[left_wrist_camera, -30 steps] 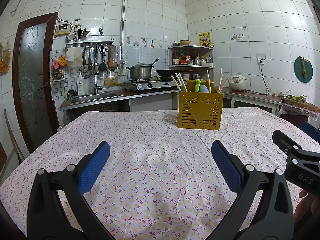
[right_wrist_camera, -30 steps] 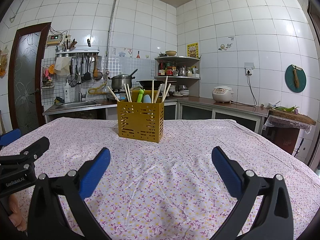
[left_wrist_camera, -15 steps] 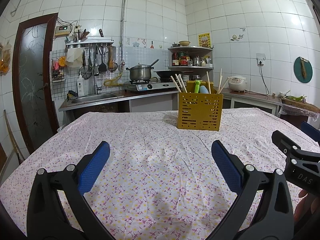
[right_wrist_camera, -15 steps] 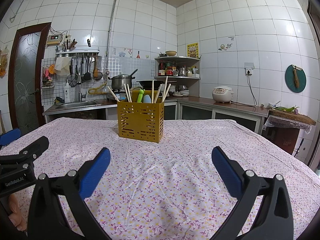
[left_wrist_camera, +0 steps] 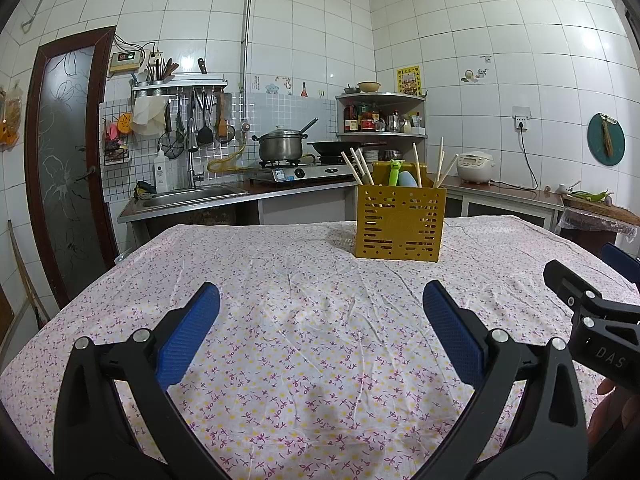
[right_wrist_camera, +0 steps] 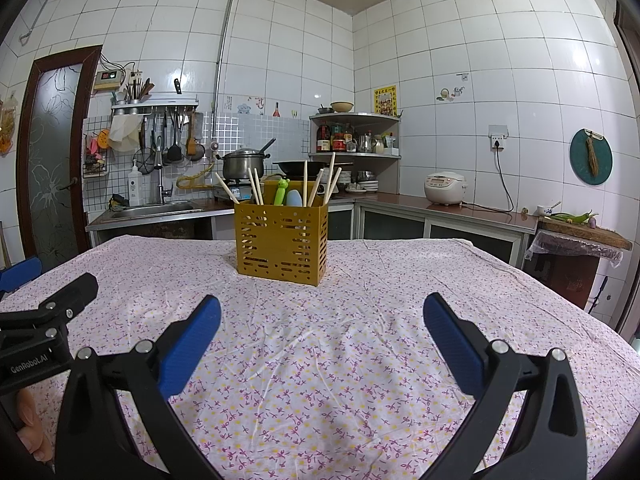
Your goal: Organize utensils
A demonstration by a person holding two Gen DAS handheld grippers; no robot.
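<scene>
A yellow slotted utensil holder [left_wrist_camera: 400, 226] [right_wrist_camera: 282, 240] stands upright on the floral tablecloth [left_wrist_camera: 304, 320] [right_wrist_camera: 320, 340] at the far middle of the table. Wooden chopsticks [left_wrist_camera: 358, 168] [right_wrist_camera: 306, 184], a green frog-topped utensil [left_wrist_camera: 394, 172] [right_wrist_camera: 281, 192] and a pale blue handle [left_wrist_camera: 408, 179] [right_wrist_camera: 295, 198] stick out of it. My left gripper [left_wrist_camera: 320, 332] is open and holds nothing, well short of the holder. My right gripper [right_wrist_camera: 320, 336] is likewise open with nothing between its blue pads. Each gripper shows at the edge of the other's view.
Behind the table runs a kitchen counter with a sink [left_wrist_camera: 188, 196], a gas stove with a pot [left_wrist_camera: 280, 146] and a wok [right_wrist_camera: 304, 166], a corner shelf of bottles [right_wrist_camera: 352, 136] and a rice cooker [right_wrist_camera: 445, 188]. A dark door [left_wrist_camera: 64, 160] stands at left.
</scene>
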